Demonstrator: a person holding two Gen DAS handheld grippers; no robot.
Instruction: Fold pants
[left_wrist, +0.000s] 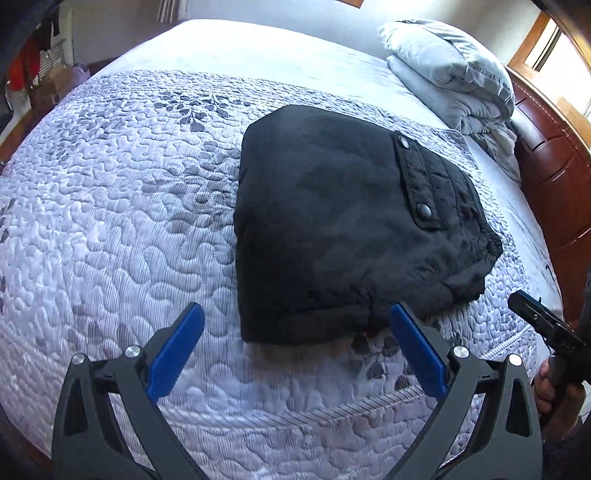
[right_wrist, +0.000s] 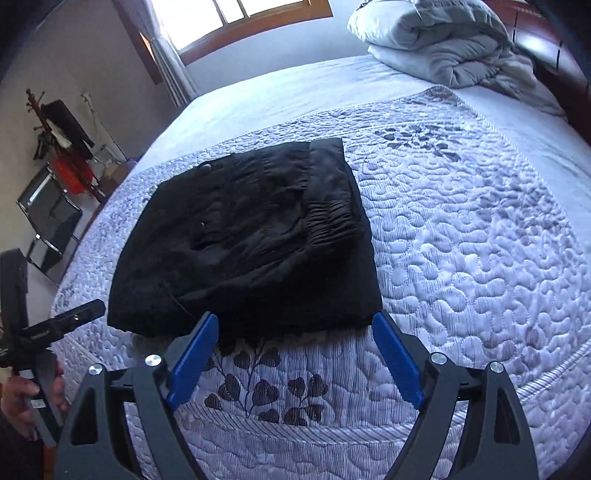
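The black pants (left_wrist: 340, 225) lie folded into a compact square on the quilted bed cover, with a snap-button pocket flap (left_wrist: 424, 184) on top. They also show in the right wrist view (right_wrist: 251, 243), elastic waistband facing up. My left gripper (left_wrist: 297, 317) is open and empty, its blue fingers wide apart just short of the bundle's near edge. My right gripper (right_wrist: 295, 326) is open and empty, also at the bundle's near edge. Each gripper shows in the other's view: the right gripper (left_wrist: 543, 321) and the left gripper (right_wrist: 62, 321).
The bed carries a lilac quilted cover (left_wrist: 110, 221) with a leaf pattern. A rumpled grey duvet and pillow (left_wrist: 450, 70) sit by the wooden headboard (left_wrist: 546, 155). A chair and coat rack (right_wrist: 59, 177) stand beside the bed, under a window (right_wrist: 236, 14).
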